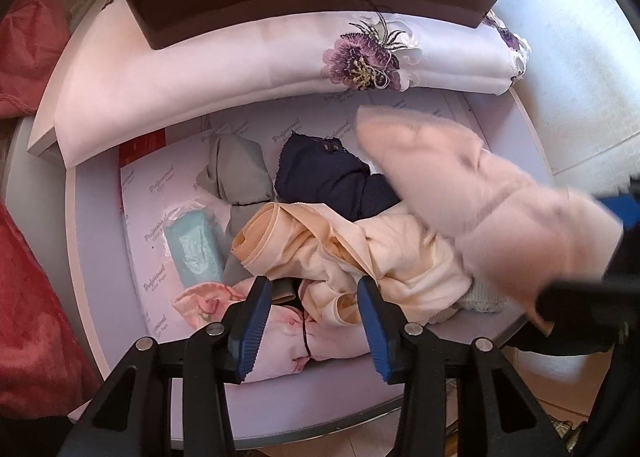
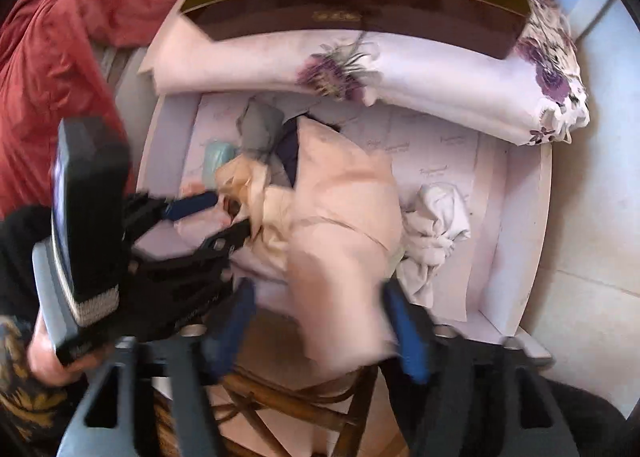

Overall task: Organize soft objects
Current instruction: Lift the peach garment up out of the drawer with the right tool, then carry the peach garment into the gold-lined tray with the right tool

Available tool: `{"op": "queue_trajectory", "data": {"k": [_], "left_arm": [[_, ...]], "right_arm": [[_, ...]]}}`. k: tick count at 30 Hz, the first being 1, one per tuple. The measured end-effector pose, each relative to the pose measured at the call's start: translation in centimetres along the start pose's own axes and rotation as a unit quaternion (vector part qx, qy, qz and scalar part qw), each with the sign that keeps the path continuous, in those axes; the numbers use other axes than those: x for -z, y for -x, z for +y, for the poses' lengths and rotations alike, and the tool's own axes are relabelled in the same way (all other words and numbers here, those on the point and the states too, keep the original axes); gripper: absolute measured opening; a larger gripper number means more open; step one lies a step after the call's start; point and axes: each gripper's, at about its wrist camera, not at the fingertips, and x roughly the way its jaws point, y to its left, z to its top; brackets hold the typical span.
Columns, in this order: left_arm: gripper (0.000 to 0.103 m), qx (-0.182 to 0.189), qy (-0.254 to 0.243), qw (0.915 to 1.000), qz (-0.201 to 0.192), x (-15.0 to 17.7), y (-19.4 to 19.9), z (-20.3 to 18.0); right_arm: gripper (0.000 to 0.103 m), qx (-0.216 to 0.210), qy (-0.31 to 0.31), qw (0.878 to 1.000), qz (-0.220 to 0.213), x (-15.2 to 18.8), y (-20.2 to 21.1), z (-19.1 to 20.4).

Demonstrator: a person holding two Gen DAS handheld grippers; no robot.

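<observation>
An open white drawer holds a pile of soft garments. My left gripper points down into the pile, its blue pads partly closed on a bunched cream garment that lies over a pink floral cloth. The right wrist view shows the left gripper pinching that cream garment. My right gripper stands open and blurred. A pale pink garment hangs loose between its fingers and drapes over the pile. In the left wrist view this pale pink garment reaches in from the right.
A grey garment, a navy garment and a wrapped teal packet lie in the drawer, with a crumpled white cloth at right. A folded flowered sheet and brown box cover the back. Red fabric lies left.
</observation>
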Motion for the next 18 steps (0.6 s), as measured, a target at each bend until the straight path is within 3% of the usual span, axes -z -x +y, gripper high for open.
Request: {"op": "queue_trajectory", "data": {"k": [4,6,8,10,13,16,17,18], "left_arm": [[0.044,0.003,0.001,1.0,0.003,0.0,-0.4,0.1],[0.044,0.004,0.002,1.0,0.005,0.0,-0.6,0.3],[0.044,0.007,0.004,0.9999,0.008,0.0,-0.7,0.3],[0.044,0.009,0.007,0.9999,0.008,0.0,-0.7,0.4],[0.044,0.011,0.012,0.9998,0.01,0.0,-0.8,0.6],[0.044,0.009,0.009,0.9999,0.009,0.0,-1.1,0.6],[0.045,0.008,0.008,0.9999,0.01,0.0,-1.2,0.6],[0.045,0.008,0.008,0.9999,0.01,0.0,-1.3,0.6]], "right_arm": [[0.072,0.029,0.017,0.999,0.013,-2.0,-1.4,0.0],[0.063,0.043,0.024,0.998,0.032,-2.8,-2.9,0.0],[0.062,0.059,0.028,0.997,0.048,-3.2,-4.2,0.0],[0.062,0.055,0.023,0.996,0.059,-3.4,-4.9,-0.3],[0.077,0.03,-0.016,0.999,0.039,-3.9,-3.9,-1.5],[0.078,0.02,-0.05,0.998,0.026,-5.1,-4.0,-2.5],[0.076,0.023,-0.052,0.998,0.028,-5.6,-4.4,-2.6],[0.066,0.029,-0.049,0.998,0.034,-5.9,-5.1,-2.6]]}}
